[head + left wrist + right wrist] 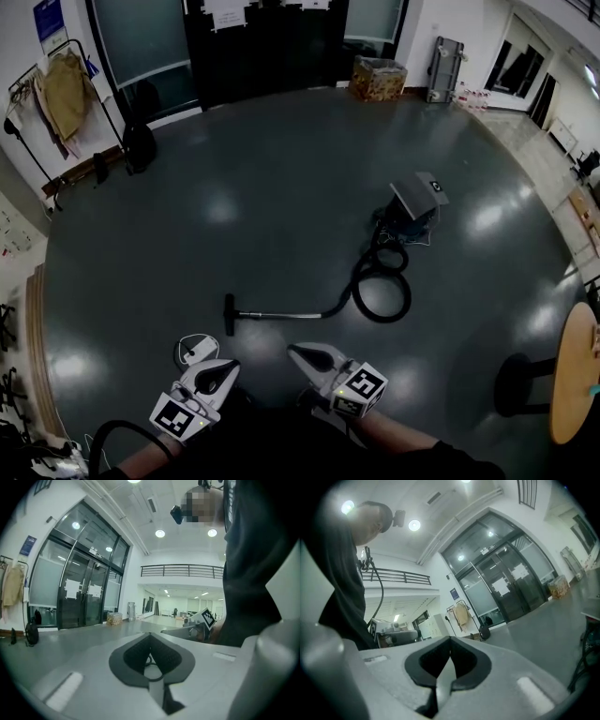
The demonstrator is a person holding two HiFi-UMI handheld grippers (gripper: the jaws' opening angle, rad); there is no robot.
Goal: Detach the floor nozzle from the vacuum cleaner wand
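In the head view the vacuum cleaner lies on the dark floor. Its black floor nozzle (pixel 229 314) is joined to the thin wand (pixel 281 316). The wand runs right into a looped black hose (pixel 382 292) that leads to the grey canister (pixel 413 206). My left gripper (pixel 229 367) and right gripper (pixel 293 351) hang side by side near the bottom edge, short of the wand and apart from it. Both are shut with nothing between the jaws. The left gripper (pixel 150 635) view and the right gripper (pixel 450 640) view show closed pads and the room beyond.
A coat rack (pixel 54 94) and a black bag (pixel 141 145) stand at the back left by the glass doors. A cardboard box (pixel 378 78) is at the back. A round wooden table (pixel 574 375) is at the right edge. A small white object (pixel 195 350) lies by my left gripper.
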